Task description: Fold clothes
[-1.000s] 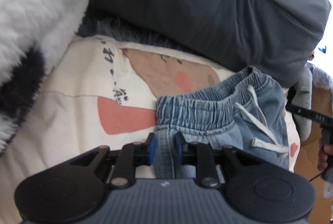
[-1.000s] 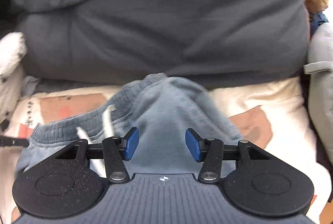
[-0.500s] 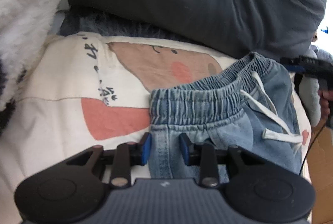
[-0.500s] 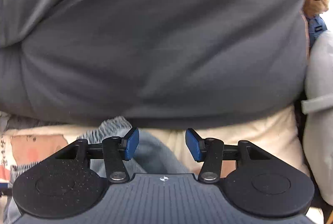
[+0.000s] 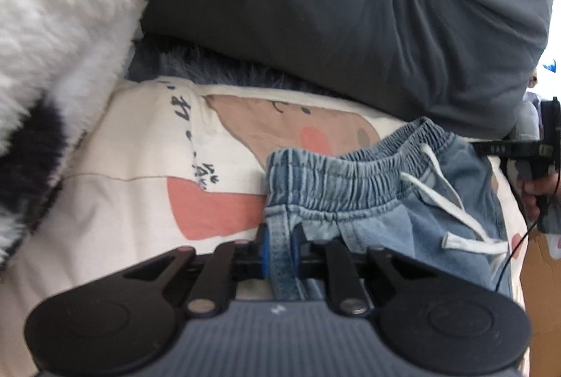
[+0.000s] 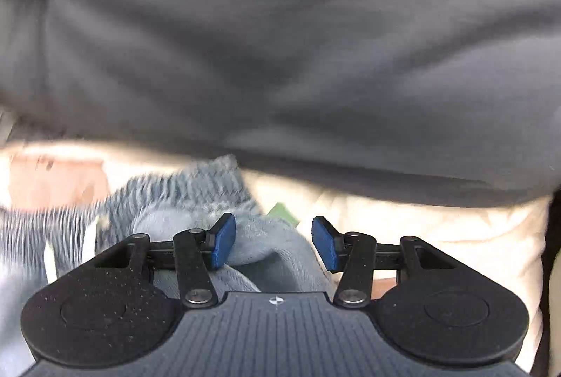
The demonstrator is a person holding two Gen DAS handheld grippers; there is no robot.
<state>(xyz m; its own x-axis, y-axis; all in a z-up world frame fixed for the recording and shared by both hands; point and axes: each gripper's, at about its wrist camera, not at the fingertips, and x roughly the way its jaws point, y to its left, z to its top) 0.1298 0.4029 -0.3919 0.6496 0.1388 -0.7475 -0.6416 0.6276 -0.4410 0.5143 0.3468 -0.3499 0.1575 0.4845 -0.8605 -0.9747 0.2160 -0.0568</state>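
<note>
Light-blue denim shorts (image 5: 368, 198) with an elastic waistband and a white drawstring (image 5: 445, 205) lie on a cream printed bedsheet (image 5: 140, 166). My left gripper (image 5: 280, 247) is shut on the shorts' left side seam just below the waistband. In the right wrist view my right gripper (image 6: 273, 242) is open, its blue pads over the right end of the shorts (image 6: 217, 198), which look blurred. The right gripper also shows in the left wrist view (image 5: 519, 149) at the shorts' far right edge.
A large dark grey duvet (image 5: 350, 8) lies bunched along the back and fills the upper part of the right wrist view (image 6: 280, 44). A white and black fluffy blanket (image 5: 52, 26) lies at the left. A brown box edge (image 5: 540, 289) is at the right.
My left gripper closed from slightly parted to clamped on the shorts' seam. My right gripper stayed open and came back down over the right end of the waistband.
</note>
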